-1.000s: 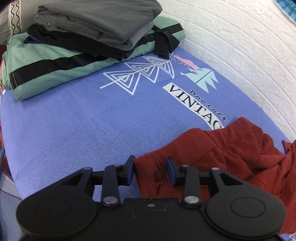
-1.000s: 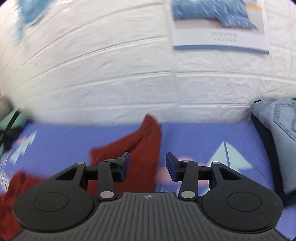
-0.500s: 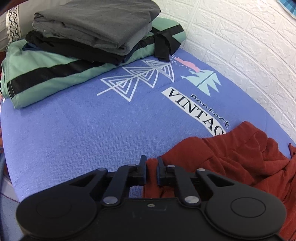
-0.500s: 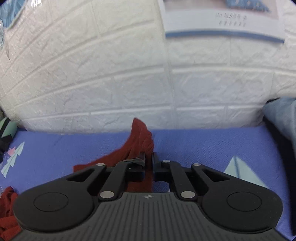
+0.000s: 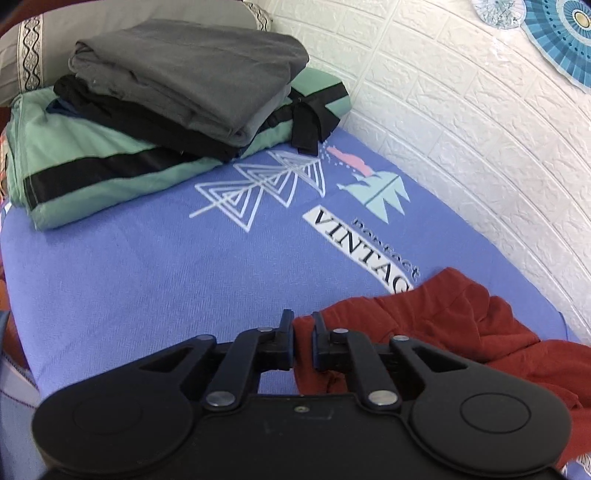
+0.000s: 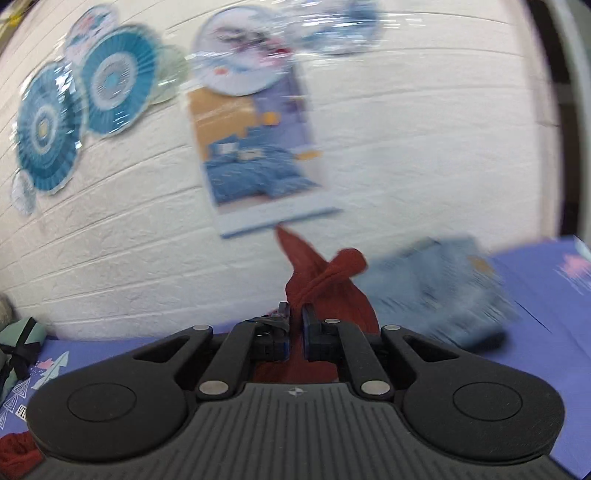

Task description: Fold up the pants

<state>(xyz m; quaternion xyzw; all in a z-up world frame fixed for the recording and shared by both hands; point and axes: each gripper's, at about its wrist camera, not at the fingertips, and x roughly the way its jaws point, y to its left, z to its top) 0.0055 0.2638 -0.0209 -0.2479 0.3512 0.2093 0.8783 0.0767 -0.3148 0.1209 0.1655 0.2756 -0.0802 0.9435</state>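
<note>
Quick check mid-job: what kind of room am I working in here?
Most likely a bedroom. The work surface looks like a bed with a purple printed sheet and a pillow against a white brick-pattern wall, with paper fans and a bedding poster hung on it.

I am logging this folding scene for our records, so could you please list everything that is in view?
red pants: one, rust red, crumpled on the bedsheet, pinched at two spots.
bedsheet: one, violet-blue with white triangle prints, covering the bed.
folded clothes stack: one pile, grey on black on mint green, far left by the wall.
pillow: one, grey with patterned band, behind the stack.
jeans: one pile, light blue denim, blurred, on the right.
wall: white brick.
paper fans: several, teal, on the wall.
poster: one, blue and orange, on the wall.
left gripper: black, clamped on the pants' edge.
right gripper: black, clamping lifted pants cloth.
</note>
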